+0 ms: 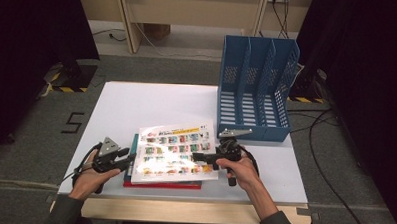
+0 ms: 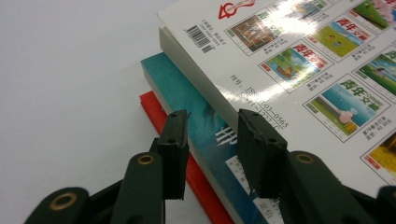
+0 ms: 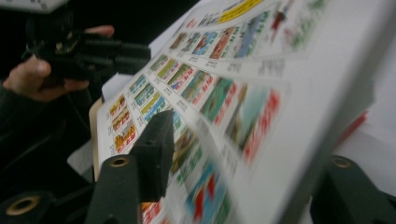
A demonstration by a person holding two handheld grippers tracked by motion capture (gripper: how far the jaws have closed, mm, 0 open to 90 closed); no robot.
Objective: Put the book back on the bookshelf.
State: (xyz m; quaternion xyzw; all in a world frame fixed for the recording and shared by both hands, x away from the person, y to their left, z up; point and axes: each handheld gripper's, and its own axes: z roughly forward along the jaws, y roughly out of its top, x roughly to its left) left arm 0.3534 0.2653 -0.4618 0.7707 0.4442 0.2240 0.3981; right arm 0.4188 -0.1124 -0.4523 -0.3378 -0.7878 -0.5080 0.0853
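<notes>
Three books are stacked near the table's front edge. On top lies a white book (image 1: 172, 151) (image 2: 299, 70) (image 3: 224, 84) with rows of coloured pictures, then a teal book (image 1: 134, 142) (image 2: 187, 93), then a red book (image 1: 159, 185) (image 2: 152, 109). My right gripper (image 1: 200, 157) (image 3: 243, 154) is shut on the white book's right edge, one jaw on the cover and the other beneath, and the book tilts up there. My left gripper (image 1: 131, 158) (image 2: 212, 135) stands open at the stack's left side, its jaws over the teal and red edges, clamping nothing.
A blue three-slot file rack (image 1: 254, 94) stands at the table's back right, just beyond my right gripper. The white table (image 1: 147, 102) is bare at the back left. In the right gripper view, the other hand and gripper (image 3: 88, 51) show across the book.
</notes>
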